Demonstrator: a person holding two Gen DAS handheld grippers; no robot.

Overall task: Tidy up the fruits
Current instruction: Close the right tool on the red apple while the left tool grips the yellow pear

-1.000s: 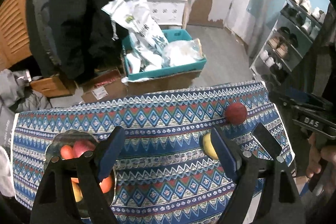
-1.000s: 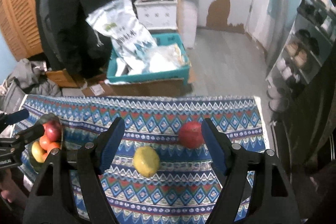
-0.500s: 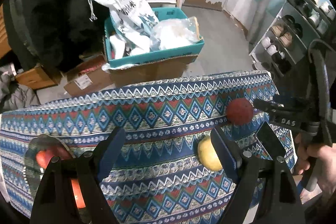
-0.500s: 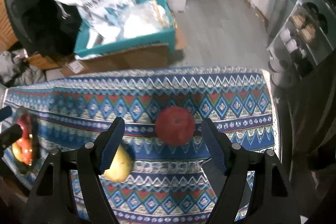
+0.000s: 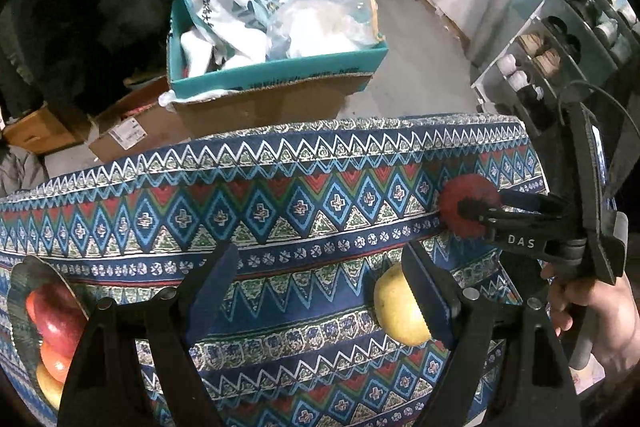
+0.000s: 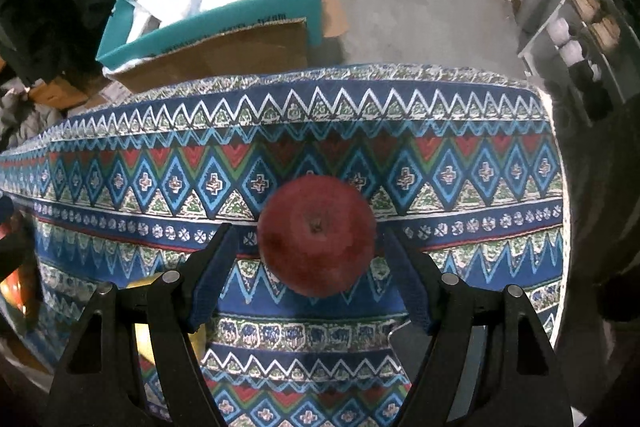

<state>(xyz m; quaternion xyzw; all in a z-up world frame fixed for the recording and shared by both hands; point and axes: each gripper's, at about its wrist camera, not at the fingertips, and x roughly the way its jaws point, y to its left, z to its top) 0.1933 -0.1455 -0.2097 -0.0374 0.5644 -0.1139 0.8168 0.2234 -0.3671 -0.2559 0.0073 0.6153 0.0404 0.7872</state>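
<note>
A dark red apple [image 6: 316,235] rests on the patterned tablecloth [image 6: 440,131]. My right gripper [image 6: 314,269] points down over it, open, a finger on each side, with a gap showing at the left pad. The left wrist view shows the same red apple [image 5: 466,205] with the right gripper [image 5: 482,203] around it. A yellow apple [image 5: 394,311] lies nearer, half hidden behind the right finger of my open left gripper [image 5: 320,279], which holds nothing. A metal bowl [image 5: 24,267] at the left holds red, orange and yellow fruit.
Past the table's far edge stand a teal box [image 5: 280,75] stuffed with bags and some cardboard boxes [image 5: 132,135] on the floor. A shoe rack [image 5: 560,39] stands at the right. A person's hand [image 5: 592,311] grips the right tool.
Both grippers have sunk toward the table. The red apple, earlier ahead of the right fingers, now sits between them. The left gripper has drifted right, nearer the yellow apple.
</note>
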